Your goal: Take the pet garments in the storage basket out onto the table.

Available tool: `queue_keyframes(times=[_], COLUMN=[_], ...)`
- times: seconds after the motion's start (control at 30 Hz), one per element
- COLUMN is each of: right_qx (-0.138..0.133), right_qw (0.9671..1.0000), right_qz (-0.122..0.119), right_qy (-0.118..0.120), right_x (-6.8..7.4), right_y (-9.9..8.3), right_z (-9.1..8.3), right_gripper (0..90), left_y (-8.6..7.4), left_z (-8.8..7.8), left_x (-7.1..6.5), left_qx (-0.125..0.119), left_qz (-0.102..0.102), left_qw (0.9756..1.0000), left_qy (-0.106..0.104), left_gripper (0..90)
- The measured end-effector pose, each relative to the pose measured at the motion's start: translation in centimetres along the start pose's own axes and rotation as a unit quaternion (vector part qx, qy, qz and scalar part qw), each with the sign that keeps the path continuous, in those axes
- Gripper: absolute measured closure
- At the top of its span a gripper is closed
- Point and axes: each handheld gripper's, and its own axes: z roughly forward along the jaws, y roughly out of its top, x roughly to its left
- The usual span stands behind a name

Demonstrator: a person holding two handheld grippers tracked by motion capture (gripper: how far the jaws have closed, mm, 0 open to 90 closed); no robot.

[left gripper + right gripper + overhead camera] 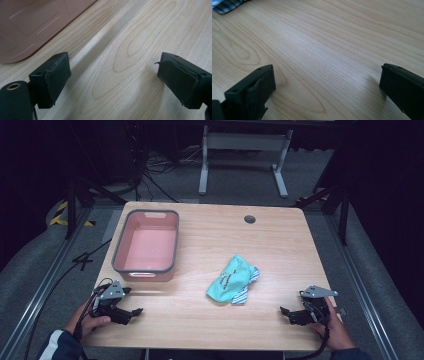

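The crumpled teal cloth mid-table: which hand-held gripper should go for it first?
Probably the right hand-held gripper. Its open jaws point toward the teal cloth, whose striped edge shows in its view. The left hand-held gripper, also open, sits beside the pink bin, somewhat farther away.

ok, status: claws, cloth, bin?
Left claw open, empty, low at near-left table edge. Right claw open, empty, near-right. Teal cloth crumpled mid-table, untouched. Pink bin empty, far-left; nothing between claws and cloth.

high overhead view, gripper views skimming table (200, 320)
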Motion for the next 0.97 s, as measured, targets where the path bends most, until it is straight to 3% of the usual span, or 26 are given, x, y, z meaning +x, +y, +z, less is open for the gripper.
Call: queue_keyframes(times=[0.97], right_qx=[0.0], right_qw=[1.0], right_qz=[0.001], right_qy=[-0.003], right_x=[0.02], right_y=[-0.01], right_z=[-0.02], right_gripper=[0.5], left_y=[0.0], left_z=[0.02], left_x=[-0.03], left_qx=[0.0], left_qz=[-0.003], left_qw=[1.0], left_qy=[0.002], left_gripper=[10.6])
